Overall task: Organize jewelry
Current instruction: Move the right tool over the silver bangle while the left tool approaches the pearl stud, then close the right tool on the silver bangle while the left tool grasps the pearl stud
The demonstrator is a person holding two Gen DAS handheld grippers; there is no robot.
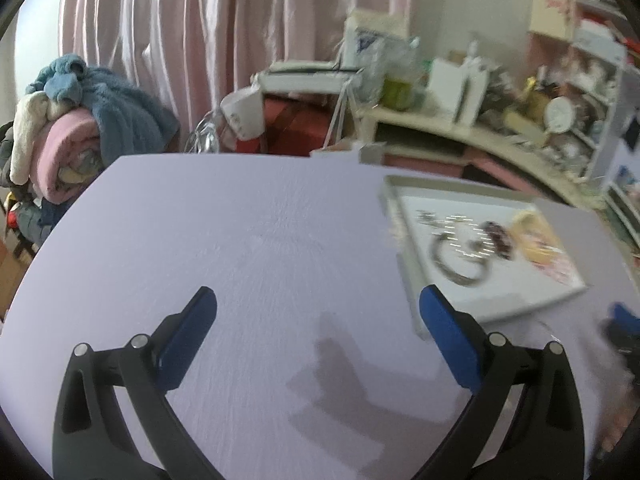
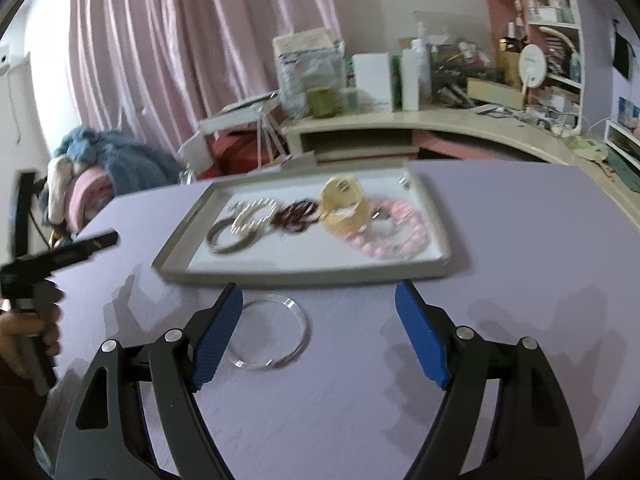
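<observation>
1. My left tool [image 1: 318,334] hangs over bare lilac tabletop [image 1: 248,240]; its two blue ribbed pads stand wide apart with nothing between them.
2. My right tool [image 2: 319,330] is likewise spread wide and holds nothing. A thin clear ring [image 2: 272,334] lies flat on the matte tabletop [image 2: 520,240] just beside its left pad, which covers part of the ring's edge.
3. A shallow rectangular tray [image 2: 176,252] with a grey rim and white floor sits just beyond the ring, and the jewelry lies inside it.
4. In the tray I count five pieces: a dull metal bangle [image 2: 230,240], a sparkling bracelet [image 2: 256,216] overlapping it, a dark red beaded piece [image 2: 296,214], a cream-yellow wide band [image 2: 344,204] and a string of round pink beads [image 2: 394,236].
5. Motion blur smears all of them, so clasps and fine detail are hard to make out.
6. In the left wrist view the same tray [image 1: 404,264] appears on the right, and the pink beads are only a smear.
7. A hand [image 2: 28,328] grips the left tool's black handle at the picture's left edge, cut off there.
</observation>
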